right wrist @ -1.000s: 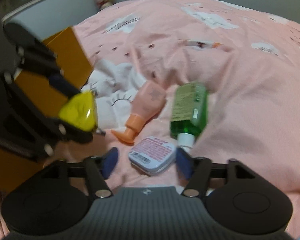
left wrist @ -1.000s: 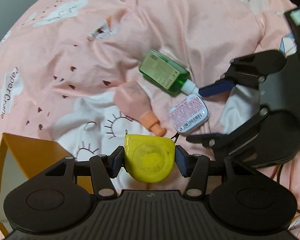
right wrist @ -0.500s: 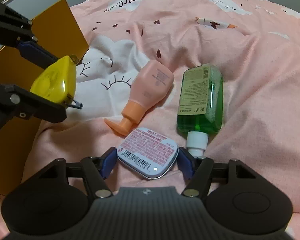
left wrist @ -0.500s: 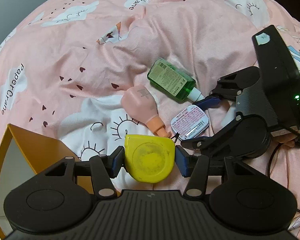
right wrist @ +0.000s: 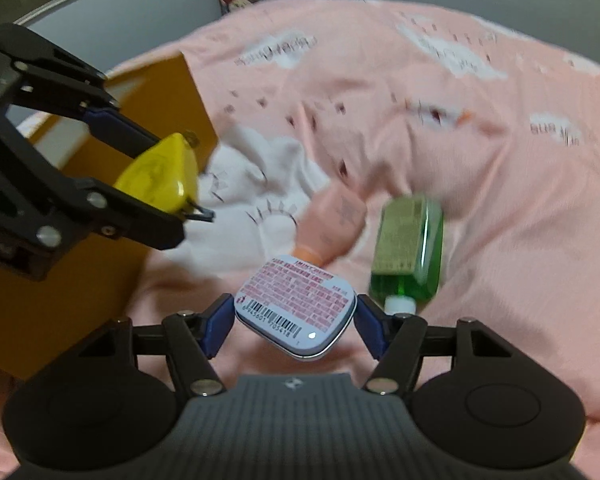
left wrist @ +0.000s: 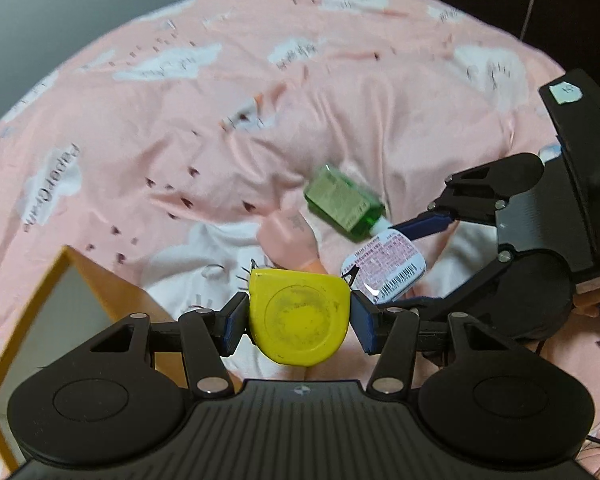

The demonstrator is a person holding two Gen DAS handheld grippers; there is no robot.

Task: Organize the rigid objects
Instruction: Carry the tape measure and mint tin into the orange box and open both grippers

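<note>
My left gripper (left wrist: 299, 320) is shut on a yellow tape measure (left wrist: 298, 317), held above the bedspread; the same tape measure (right wrist: 158, 176) shows at the left of the right wrist view. My right gripper (right wrist: 295, 318) is shut on a small white tin (right wrist: 296, 306) with pink print and a barcode, lifted off the cover. That tin (left wrist: 384, 268) appears in the left wrist view between the right gripper's fingers. A green bottle (right wrist: 410, 256) and a pink tube (right wrist: 332, 226) lie on the bed beyond it.
An orange open box (left wrist: 32, 320) stands at the lower left of the left wrist view, and its wall (right wrist: 60, 272) fills the left of the right wrist view. The pink bedspread (left wrist: 180, 128) with white clouds lies rumpled all around. Grey wall behind.
Both grippers have risen. The right gripper closed on the white tin and lifted it from the bedspread. The left gripper keeps the tape measure and has tilted, showing more of the bed.
</note>
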